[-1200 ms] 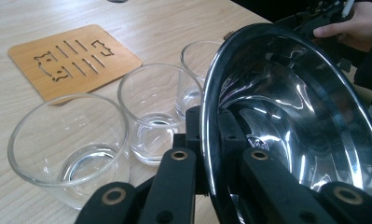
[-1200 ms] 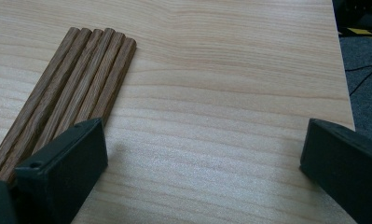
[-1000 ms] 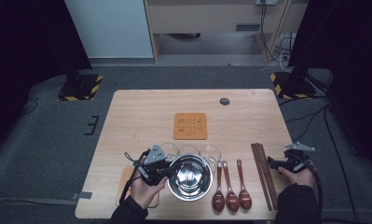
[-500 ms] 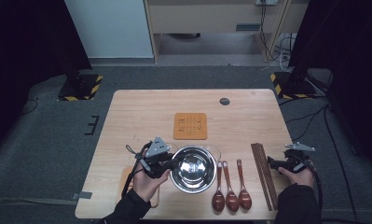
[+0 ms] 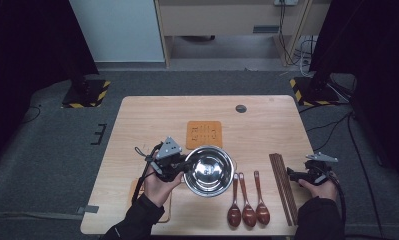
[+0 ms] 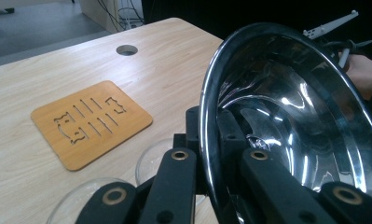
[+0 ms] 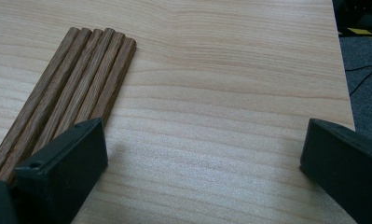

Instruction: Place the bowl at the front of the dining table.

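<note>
The left gripper [image 5: 183, 167] has its jaws clamped on the left rim of the steel bowl [image 5: 210, 171], one jaw inside the wall and one outside; the left gripper view shows the bowl [image 6: 291, 121] tipped up on edge in that grip, its hollow facing right. Against a second ago the bowl has gone forward and a touch right; it was down by the near edge of the table [image 5: 137, 120] then, and now its far rim sits just short of the orange trivet [image 5: 204, 134] at the table's middle; half a second ago it was partway along that path. The left hand [image 5: 159, 182] has come forward with it, sleeve trailing off the near edge. Under the bowl, in the left gripper view, two clear glass dishes [image 6: 155, 161] lie on the wood just beside the trivet [image 6: 91, 122].

The right gripper [image 5: 298, 175] has not budged across all three moments; it sits near the table's right edge, held by the right hand [image 5: 318, 188], jaws spread wide and holding nothing; the right gripper view shows bare wood between them. The chopsticks [image 5: 282, 187] lie in a tight bundle just left of it, running toward the near edge, unmoved; their ends [image 7: 81, 79] reach past the left jaw in the right gripper view. Three wooden spoons [image 5: 247, 200] lie side by side between bowl and chopsticks, bowls toward the near edge, same as before; a small dark hole [image 5: 241, 108] marks the far side of the table.
</note>
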Demonstrator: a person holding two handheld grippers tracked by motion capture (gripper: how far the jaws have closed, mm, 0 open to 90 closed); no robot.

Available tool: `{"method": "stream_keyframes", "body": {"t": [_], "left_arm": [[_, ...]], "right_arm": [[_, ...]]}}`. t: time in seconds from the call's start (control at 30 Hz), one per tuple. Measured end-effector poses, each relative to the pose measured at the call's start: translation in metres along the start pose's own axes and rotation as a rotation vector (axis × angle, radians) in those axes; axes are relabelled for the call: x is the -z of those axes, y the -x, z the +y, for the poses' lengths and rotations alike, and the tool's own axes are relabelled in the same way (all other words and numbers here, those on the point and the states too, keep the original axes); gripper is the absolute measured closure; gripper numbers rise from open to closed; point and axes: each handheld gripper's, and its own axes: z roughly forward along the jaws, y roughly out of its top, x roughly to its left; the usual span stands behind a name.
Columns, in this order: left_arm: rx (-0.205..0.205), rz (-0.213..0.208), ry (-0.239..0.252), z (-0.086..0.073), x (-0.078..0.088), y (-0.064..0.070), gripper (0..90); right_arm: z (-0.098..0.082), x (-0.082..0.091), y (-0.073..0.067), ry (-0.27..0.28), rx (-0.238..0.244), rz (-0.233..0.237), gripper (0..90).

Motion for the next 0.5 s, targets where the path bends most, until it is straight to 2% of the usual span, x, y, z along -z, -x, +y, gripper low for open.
{"method": "stream_keyframes", "body": {"t": [0.5], "left_arm": [[0.01,0.024,0.024,0.013,-0.006,-0.012,86.2]], "right_arm": [[0.0,0.0,0.0,0.0,0.0,0.0,0.6]]}}
